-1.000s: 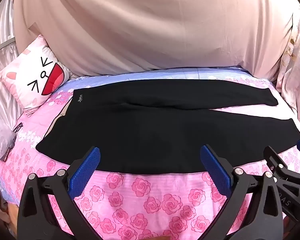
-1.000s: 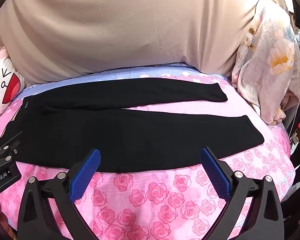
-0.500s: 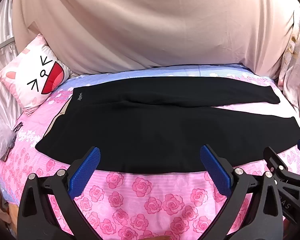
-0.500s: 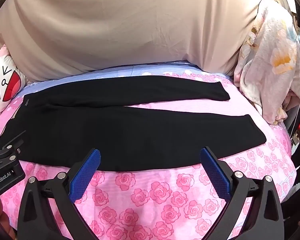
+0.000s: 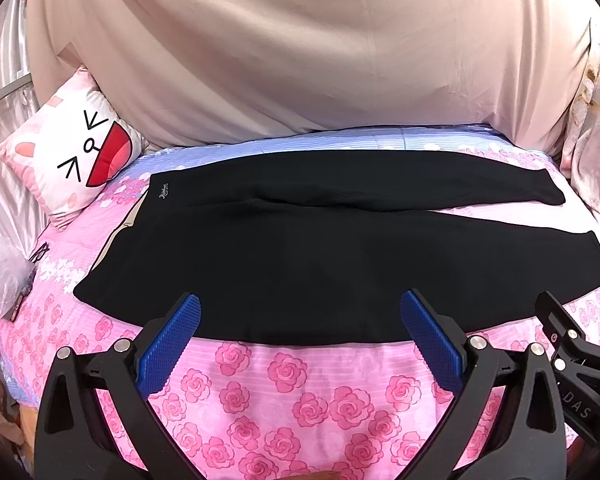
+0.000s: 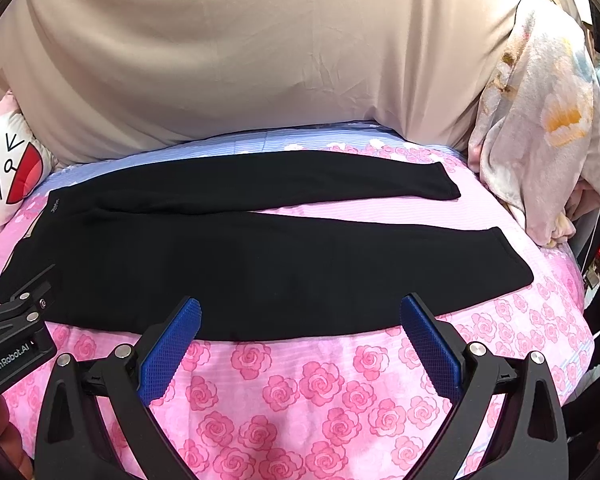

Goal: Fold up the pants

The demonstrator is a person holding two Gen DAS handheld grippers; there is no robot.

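Black pants (image 5: 324,248) lie flat on the pink rose bedspread, waist at the left, both legs stretched to the right and slightly apart. They also show in the right wrist view (image 6: 236,256). My left gripper (image 5: 300,312) is open and empty, held above the near edge of the pants around the thigh. My right gripper (image 6: 300,316) is open and empty, held above the near edge of the near leg. The right gripper's side shows at the right edge of the left wrist view (image 5: 580,344); the left gripper's side (image 6: 16,320) shows at the left of the right wrist view.
A cartoon-face pillow (image 5: 68,160) leans at the back left. A beige sheet (image 5: 300,52) hangs behind the bed. A floral blanket (image 6: 540,120) is bunched at the right. A clear plastic bag (image 5: 4,276) lies at the left bed edge. The bedspread (image 5: 300,400) extends toward me.
Both grippers have drifted slightly; the pants sit a little higher and nearer in both views. The pants have not moved and both grippers stay open.
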